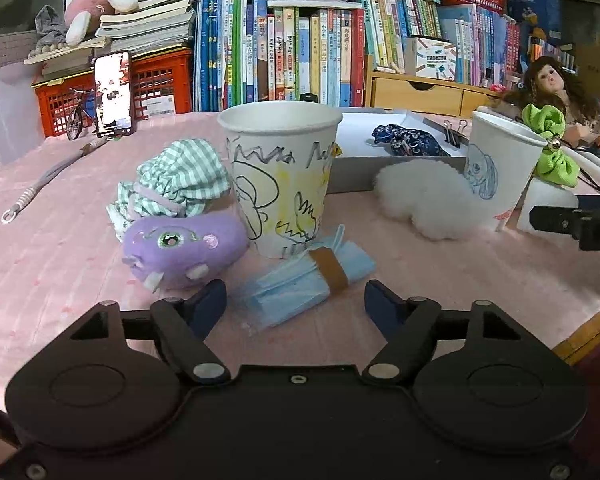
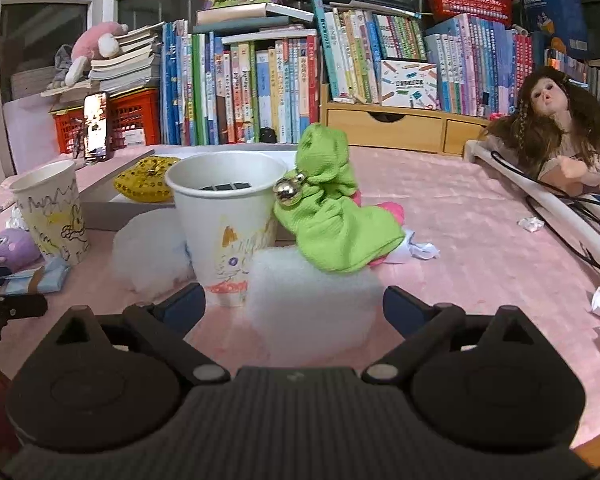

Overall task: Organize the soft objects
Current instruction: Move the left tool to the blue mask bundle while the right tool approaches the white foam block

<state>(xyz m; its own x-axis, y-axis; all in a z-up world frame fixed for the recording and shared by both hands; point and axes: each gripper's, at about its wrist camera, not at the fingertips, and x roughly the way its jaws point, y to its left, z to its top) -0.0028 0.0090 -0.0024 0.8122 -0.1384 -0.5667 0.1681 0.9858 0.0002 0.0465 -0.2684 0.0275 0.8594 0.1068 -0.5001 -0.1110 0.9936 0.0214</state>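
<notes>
In the left wrist view my left gripper (image 1: 296, 304) is open and empty just in front of a folded pale-blue mask bundle (image 1: 304, 280) with a brown band. A purple plush toy (image 1: 184, 248) and a green checked cloth (image 1: 180, 184) lie to its left, against a drawn-on paper cup (image 1: 280, 176). A white fluffy piece (image 1: 428, 200) lies right of it by a second cup (image 1: 500, 168). In the right wrist view my right gripper (image 2: 294, 308) is open and empty around a white fluffy piece (image 2: 312, 304). A green cloth bow with a bell (image 2: 332, 208) leans on that cup (image 2: 224, 216).
A grey tray (image 1: 356, 168) behind the cups holds a dark blue patterned cloth (image 1: 412, 140); a yellow sequined piece (image 2: 148, 180) lies in it too. A doll (image 2: 556, 128) and white tubing (image 2: 572, 216) lie at right. Books, red baskets and a phone (image 1: 112, 92) line the back.
</notes>
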